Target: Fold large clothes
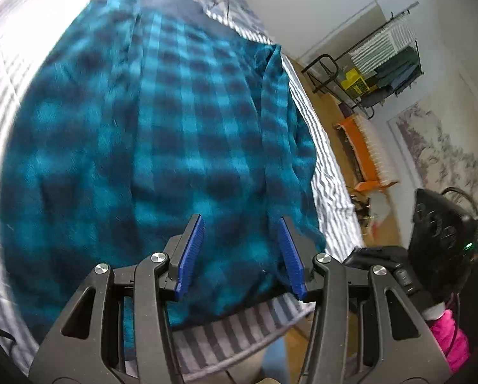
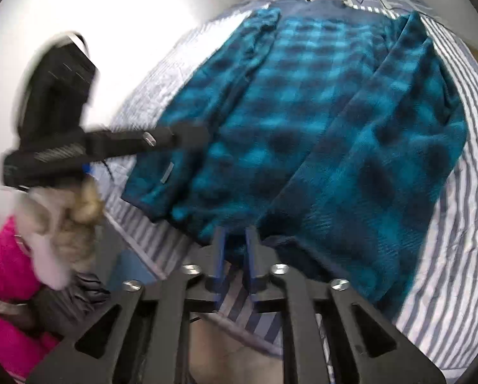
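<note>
Left wrist view: the teal plaid shirt (image 1: pixel 181 121) lies flat on the striped bedspread (image 1: pixel 328 166), its hem near the bed's front edge; the left gripper (image 1: pixel 240 249) hovers above the hem, jaws apart, holding nothing. Open wood floor (image 1: pixel 334 118) runs along the bed's right edge. The right gripper (image 2: pixel 235 256) is narrowly parted, empty, at the hem.

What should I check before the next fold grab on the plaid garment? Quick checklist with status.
1. Plaid garment lies spread on striped bedding: ok.
2. Both sleeves folded in over the body: ok.
3. Left gripper open, nothing between pads: ok.
4. Right gripper at near hem, narrow gap, nothing clamped: ok.
5. Hem edge seated between right pads: not ok.
6. Bottom hem flat: cannot tell, blurred.
</note>
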Demonstrator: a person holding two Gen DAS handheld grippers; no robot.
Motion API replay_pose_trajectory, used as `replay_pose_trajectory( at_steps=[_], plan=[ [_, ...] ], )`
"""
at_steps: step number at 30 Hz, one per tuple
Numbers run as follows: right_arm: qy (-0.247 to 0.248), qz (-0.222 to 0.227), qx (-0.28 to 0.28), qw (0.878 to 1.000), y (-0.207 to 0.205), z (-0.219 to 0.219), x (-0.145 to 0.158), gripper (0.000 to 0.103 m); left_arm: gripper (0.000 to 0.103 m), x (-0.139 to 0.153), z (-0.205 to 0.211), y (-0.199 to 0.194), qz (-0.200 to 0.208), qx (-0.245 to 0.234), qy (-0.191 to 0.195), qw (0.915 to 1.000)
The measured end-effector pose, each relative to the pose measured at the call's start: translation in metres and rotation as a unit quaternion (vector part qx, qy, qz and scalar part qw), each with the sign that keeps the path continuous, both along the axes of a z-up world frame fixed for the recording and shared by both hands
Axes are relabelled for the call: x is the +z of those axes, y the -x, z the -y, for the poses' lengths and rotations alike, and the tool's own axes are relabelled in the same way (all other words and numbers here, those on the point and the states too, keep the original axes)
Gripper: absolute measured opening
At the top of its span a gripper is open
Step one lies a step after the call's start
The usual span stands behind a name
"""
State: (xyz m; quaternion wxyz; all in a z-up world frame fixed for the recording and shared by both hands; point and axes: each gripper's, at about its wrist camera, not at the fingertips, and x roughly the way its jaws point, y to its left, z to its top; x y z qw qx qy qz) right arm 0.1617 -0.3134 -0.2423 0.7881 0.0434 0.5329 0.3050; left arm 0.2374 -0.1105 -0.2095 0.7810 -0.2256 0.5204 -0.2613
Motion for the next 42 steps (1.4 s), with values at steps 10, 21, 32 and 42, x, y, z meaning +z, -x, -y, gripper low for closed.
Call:
replay_pose_trajectory(
  at_steps=[10,21,32,42],
  plan=[
    [-0.012,0.070,-0.112,0.991,-0.061,0.062,0.054,0.035,0.049,-0.034,0.035,-0.007,-0.080,-0.027,0.067,0.9941],
    [0.035,0.069,-0.218,0.973,-0.208,0.116,0.047,0.046,0.003,-0.046,0.073,0.002,-0.074,-0.064,0.064,0.9931],
    [0.053,0.056,-0.292,0.953,-0.323,0.123,0.014,0.046,0.002,-0.025,0.071,0.008,-0.045,-0.064,0.052,0.9956],
    [0.108,0.078,-0.278,0.951,-0.343,0.108,0.017,0.000,0.001,-0.023,0.077,0.007,-0.026,-0.080,0.028,0.9961]
  ],
)
